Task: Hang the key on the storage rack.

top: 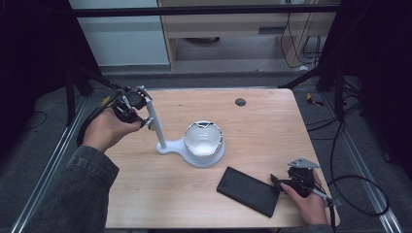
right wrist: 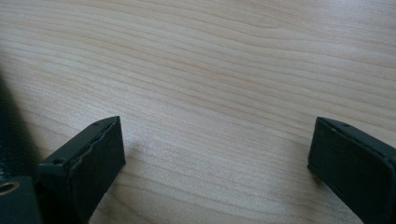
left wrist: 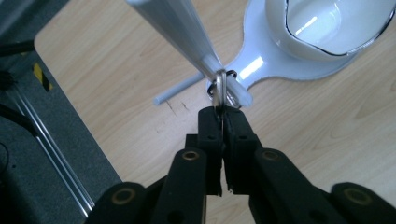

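A white stand has a slim post (top: 155, 124) rising from a flat base that carries a glossy white bowl (top: 204, 137). My left gripper (top: 145, 122) is up by the top of the post. In the left gripper view the jaws (left wrist: 223, 114) are pressed together on a small metal ring (left wrist: 220, 85). The ring is looped over a thin white cross peg (left wrist: 180, 91) on the post (left wrist: 177, 28). My right gripper (top: 276, 181) rests low at the table's front right, open (right wrist: 217, 154) over bare wood. A black flat slab (top: 248, 191) lies just left of it.
The wooden table (top: 272, 126) has a dark round plug (top: 240, 102) near its far edge. Metal rails run along both sides of the table, and cables (top: 362, 196) lie on the floor at the right. A person's sleeved left forearm (top: 73, 194) crosses the front left corner.
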Available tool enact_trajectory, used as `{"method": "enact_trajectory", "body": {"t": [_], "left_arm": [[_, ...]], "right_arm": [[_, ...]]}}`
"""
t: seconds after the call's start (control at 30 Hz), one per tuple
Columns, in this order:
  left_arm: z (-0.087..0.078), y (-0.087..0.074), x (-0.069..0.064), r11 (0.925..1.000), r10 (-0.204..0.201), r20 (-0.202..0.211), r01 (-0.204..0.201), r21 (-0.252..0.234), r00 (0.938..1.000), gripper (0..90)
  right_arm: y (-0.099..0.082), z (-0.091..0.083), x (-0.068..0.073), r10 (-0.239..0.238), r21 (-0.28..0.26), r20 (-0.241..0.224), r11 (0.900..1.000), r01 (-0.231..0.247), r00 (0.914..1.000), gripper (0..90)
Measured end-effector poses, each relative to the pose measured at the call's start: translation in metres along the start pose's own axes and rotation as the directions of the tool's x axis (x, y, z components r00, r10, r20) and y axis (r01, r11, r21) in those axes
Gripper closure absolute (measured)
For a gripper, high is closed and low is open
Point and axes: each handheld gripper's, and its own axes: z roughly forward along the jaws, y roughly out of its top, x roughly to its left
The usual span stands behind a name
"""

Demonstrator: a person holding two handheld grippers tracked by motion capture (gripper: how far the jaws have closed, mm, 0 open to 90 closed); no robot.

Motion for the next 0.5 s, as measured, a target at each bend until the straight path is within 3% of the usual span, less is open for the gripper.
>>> {"method": "enact_trajectory", "body": {"t": [0.03,0.07,0.27,0.5], "left_arm": [[-0.002,-0.001,0.000,0.9999,-0.001,-0.003,0.001,-0.014,1.0000,82.1],[-0.008,-0.005,-0.001,0.9990,-0.004,-0.021,0.003,-0.044,0.9998,74.9],[-0.025,-0.019,-0.009,0.9947,0.024,-0.016,-0.025,-0.100,0.9996,73.5],[-0.025,-0.033,-0.021,0.9905,0.051,0.000,-0.050,-0.128,0.9987,71.1]], "right_arm": [[0.000,0.000,0.000,0.000,0.000,0.000,1.0000,0.000,1.0000,3.8],[0.000,0.000,0.000,0.000,0.000,-0.001,1.0000,0.000,1.0000,3.8],[0.000,0.000,0.000,0.000,-0.001,0.000,1.0000,0.000,1.0000,3.7],[0.000,0.000,0.000,-0.002,0.002,0.001,1.0000,0.002,1.0000,3.7]]}}
